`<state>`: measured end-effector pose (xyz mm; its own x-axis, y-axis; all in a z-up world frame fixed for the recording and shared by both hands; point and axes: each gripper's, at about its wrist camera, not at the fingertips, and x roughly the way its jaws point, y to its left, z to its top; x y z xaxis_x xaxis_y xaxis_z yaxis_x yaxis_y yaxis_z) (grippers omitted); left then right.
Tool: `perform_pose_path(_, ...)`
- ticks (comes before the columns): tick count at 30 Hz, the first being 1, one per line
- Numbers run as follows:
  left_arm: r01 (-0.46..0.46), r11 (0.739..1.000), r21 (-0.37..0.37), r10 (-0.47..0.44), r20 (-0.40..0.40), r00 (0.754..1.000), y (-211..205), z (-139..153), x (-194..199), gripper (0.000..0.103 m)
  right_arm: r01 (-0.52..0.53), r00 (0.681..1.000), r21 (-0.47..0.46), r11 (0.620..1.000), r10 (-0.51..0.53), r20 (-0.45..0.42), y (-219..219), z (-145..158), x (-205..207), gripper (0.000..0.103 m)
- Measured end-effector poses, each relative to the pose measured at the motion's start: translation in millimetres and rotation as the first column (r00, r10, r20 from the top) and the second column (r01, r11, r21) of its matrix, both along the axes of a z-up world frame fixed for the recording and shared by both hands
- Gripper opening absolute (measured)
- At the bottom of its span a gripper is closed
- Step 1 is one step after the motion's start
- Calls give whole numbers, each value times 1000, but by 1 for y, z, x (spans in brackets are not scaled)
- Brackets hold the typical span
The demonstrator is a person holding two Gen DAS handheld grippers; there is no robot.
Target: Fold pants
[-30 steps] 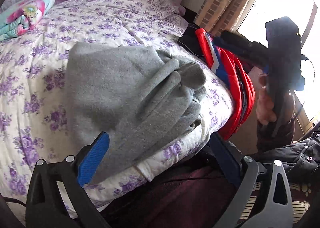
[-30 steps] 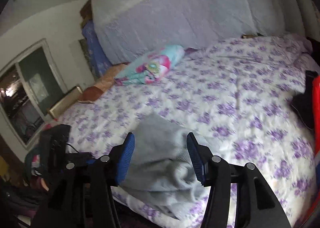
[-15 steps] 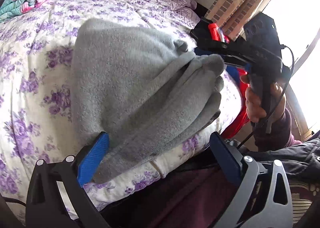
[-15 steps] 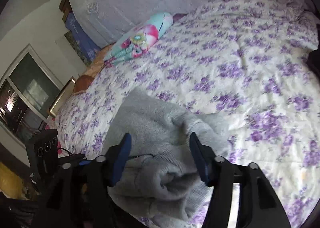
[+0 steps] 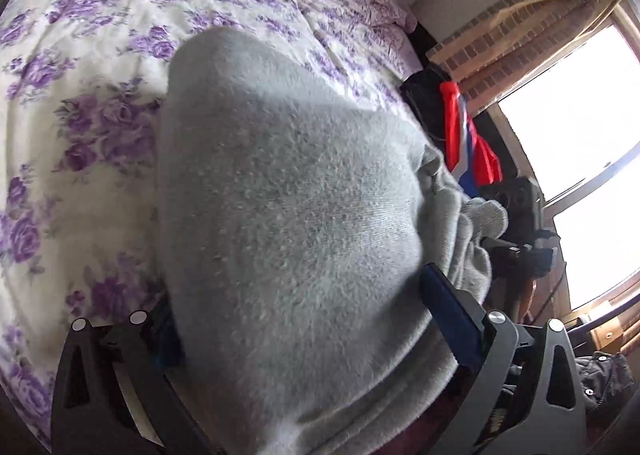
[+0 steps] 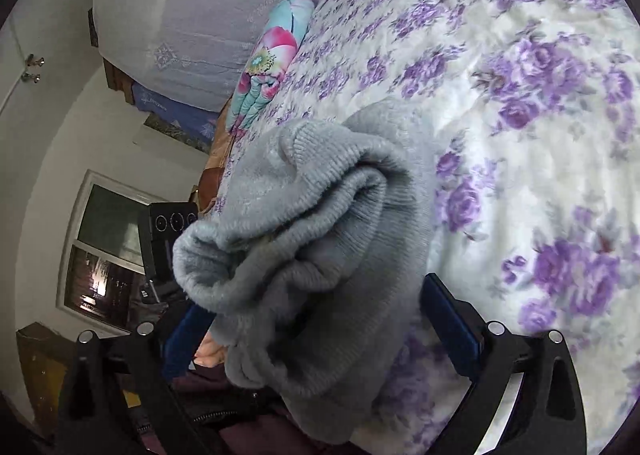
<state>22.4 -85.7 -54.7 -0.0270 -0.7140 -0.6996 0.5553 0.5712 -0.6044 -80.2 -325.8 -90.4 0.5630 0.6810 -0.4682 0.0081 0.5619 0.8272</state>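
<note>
- The grey pants [image 5: 288,223] lie bunched at the near edge of the bed [image 5: 80,103]; cloth fills both claws
- Left claw [image 5: 298,329]: fingers spread around the pants
- Right claw [image 6: 316,327]: fingers spread around the rumpled end

Bright daylight pours in from the window [image 5: 580,135], which glares white. The grey pants [image 5: 288,235] look blurry up close. Edges bend and darken.
</note>
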Motion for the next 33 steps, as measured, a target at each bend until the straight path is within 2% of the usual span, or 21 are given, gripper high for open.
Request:
perform_pose_path(2,-9,1000,-9,9,-30,1000,-6,-5,2,99,-4,1000,-6,1000,4,-18,8,1,8,100)
perform_pose_path(5,-30,999,-26,29,-31,999,-3,3,-2,97,-7,999,-88,996,9,31,20,17,2,79)
perform_pose_path(7,-29,998,-48,29,-5,1000,-2,15,-10,94,-5,997,-93,996,12,81,19,29,-8,65)
perform_pose_path(11,-25,996,-83,29,40,999,-8,48,-16,94,13,986,-107,994,5,165,12,61,-16,64)
perform_pose_path(14,-35,993,-109,44,73,996,-18,73,-2,94,24,973,-150,988,11,231,1,95,-2,64)
perform_pose_path(19,-82,991,-105,98,151,984,-49,121,62,94,68,952,-263,962,17,307,-20,153,64,64)
perform_pose_path(22,-120,986,-119,140,182,973,-69,151,120,95,111,933,-318,942,12,359,-38,183,119,65)
perform_pose_path(25,-172,977,-126,195,205,959,-86,163,189,95,158,920,-327,932,-19,390,-56,192,181,67)
perform_pose_path(26,-197,972,-131,219,184,958,-89,158,214,96,165,921,-337,927,-22,389,-59,189,204,67)
perform_pose_path(27,-215,969,-124,234,165,958,-93,149,238,97,178,923,-344,922,-36,383,-64,180,228,73)
perform_pose_path(28,-234,967,-100,247,150,957,-97,133,263,98,196,929,-358,913,-56,366,-67,165,249,83)
perform_pose_path(29,-248,967,-64,254,129,958,-101,112,286,99,227,938,-402,887,-87,337,-70,145,272,90)
perform_pose_path(30,-272,962,-14,272,81,959,-103,84,309,99,271,946,-470,840,-142,292,-74,122,294,97)
perform_pose_path(31,-314,947,58,313,32,949,-99,53,330,98,283,955,-530,799,-182,235,-78,96,309,96)
perform_pose_path(32,-371,918,138,373,10,928,-90,26,345,92,292,956,-584,757,-228,182,-84,71,318,92)
perform_pose_path(33,-413,895,168,422,-19,906,-74,7,353,89,309,950,-599,738,-268,160,-93,55,320,81)
